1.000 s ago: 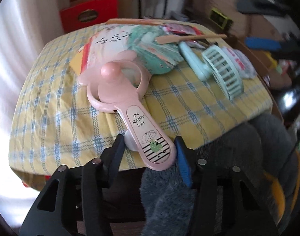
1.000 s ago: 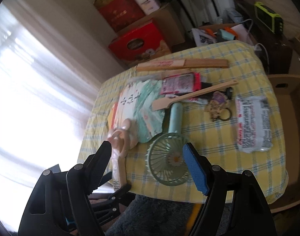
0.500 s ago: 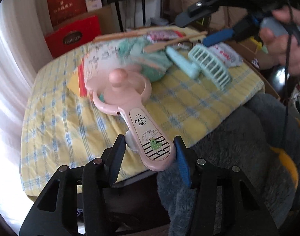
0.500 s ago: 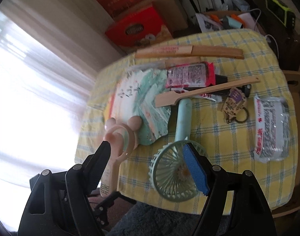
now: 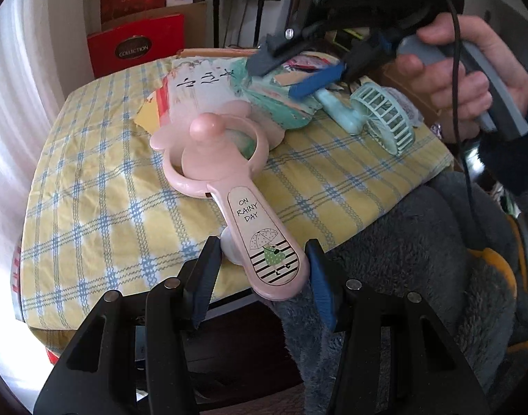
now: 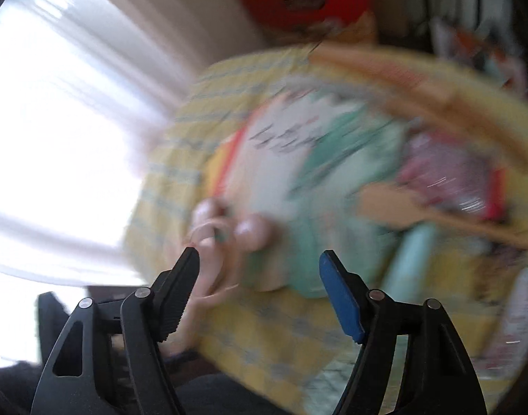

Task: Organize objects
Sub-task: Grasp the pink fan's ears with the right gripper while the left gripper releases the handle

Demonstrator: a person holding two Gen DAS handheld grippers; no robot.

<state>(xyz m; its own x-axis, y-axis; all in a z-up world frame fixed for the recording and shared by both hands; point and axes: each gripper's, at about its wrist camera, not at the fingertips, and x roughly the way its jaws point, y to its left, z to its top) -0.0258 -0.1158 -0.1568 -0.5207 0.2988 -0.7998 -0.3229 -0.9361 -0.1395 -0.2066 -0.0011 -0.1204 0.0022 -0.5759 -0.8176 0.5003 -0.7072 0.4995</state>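
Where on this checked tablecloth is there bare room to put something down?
Bare cloth lies left of the pink fan, out to the tablecloth edge, and between its handle and the green fan. The far side around the paper fan is crowded.

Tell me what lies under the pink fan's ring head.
Under the pink fan lies the painted paper fan, on the checked tablecloth. Anything beneath that paper fan is hidden.

Bare checked cloth (image 5: 101, 207) lies left of the left gripper (image 5: 260, 276); ahead, the pink fan (image 5: 229, 180), paper fan (image 5: 229, 97) and apparently the right gripper (image 5: 298, 72) crowd passage.
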